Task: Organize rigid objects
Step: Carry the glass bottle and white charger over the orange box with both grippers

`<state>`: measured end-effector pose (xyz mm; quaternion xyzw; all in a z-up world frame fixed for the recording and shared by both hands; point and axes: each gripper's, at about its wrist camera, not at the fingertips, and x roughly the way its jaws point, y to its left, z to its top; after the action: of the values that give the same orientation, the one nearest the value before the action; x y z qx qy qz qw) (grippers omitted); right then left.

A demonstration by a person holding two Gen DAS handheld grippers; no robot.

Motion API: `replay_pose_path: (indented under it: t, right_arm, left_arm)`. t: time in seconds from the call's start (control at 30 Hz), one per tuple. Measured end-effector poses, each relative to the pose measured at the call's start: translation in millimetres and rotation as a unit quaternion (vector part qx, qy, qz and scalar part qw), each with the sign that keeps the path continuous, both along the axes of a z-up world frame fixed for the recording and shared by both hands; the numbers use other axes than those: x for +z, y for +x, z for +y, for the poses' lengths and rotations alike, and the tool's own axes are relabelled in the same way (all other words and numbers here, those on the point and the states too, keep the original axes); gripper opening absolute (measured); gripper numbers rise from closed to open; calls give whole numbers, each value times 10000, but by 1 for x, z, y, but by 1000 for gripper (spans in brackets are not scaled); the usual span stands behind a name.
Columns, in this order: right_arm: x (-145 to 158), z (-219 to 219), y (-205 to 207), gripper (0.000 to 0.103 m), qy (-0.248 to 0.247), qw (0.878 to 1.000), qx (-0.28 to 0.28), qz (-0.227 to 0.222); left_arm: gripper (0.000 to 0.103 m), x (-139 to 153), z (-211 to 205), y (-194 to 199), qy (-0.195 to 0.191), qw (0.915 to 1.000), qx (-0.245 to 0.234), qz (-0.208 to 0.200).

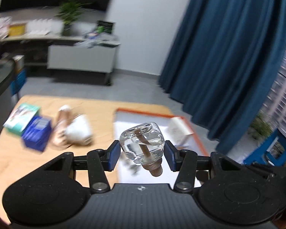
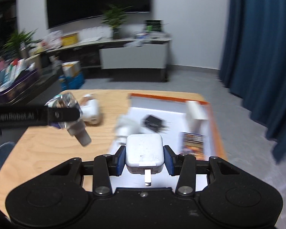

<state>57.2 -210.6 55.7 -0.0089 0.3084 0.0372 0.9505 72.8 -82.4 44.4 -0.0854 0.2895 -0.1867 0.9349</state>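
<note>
Clear square glass bottle with a ribbed tan cap (image 1: 142, 145): left wrist view, clamped between the 2 blue pads of the left gripper (image 1: 142, 153), cap tilted toward the camera, raised above the light wooden table (image 1: 97, 112). Below it, white tray with an orange rim (image 1: 148, 113), holding a white box (image 1: 178, 126) at its far right. Left of the tray, blurred: teal-and-white carton (image 1: 22, 118), blue carton (image 1: 37, 132), white adapter (image 1: 79, 130).

White square charger plug (image 2: 144, 152): right wrist view, gripped by the right gripper (image 2: 144, 159), its pads against the plug's 2 sides, metal prong pointing toward the camera, held over the tray's near edge. In the tray: flat black item (image 2: 152, 123), colourful printed card (image 2: 192, 144). At left, the left gripper carries the glass bottle above the table.
</note>
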Motion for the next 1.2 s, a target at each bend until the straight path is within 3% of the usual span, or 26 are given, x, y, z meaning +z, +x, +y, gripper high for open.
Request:
replay_pose_path:
  t: [0.13, 0.43, 0.67, 0.8, 1.2]
  right_arm:
    - [4, -22, -13, 52, -38, 9994, -300, -147]
    - [6, -40, -5, 52, 101, 9988, -390, -295]
    - [46, -56, 16, 52, 75, 9960, -364, -813]
    - [62, -63, 26, 52, 72, 9937, -354, -1059]
    - [28, -62, 48, 52, 247, 9974, -269, -623]
  left_arm:
    - [50, 6, -23, 2, -39, 9994, -288, -207]
    - [50, -1, -36, 11, 78, 9990, -428, -71]
    - [50, 34, -53, 26, 38, 9978, -468, -476]
    - [50, 38, -57, 26, 35, 9970, -382, -669]
    - [50, -4, -57, 26, 250, 9994, -234, -98]
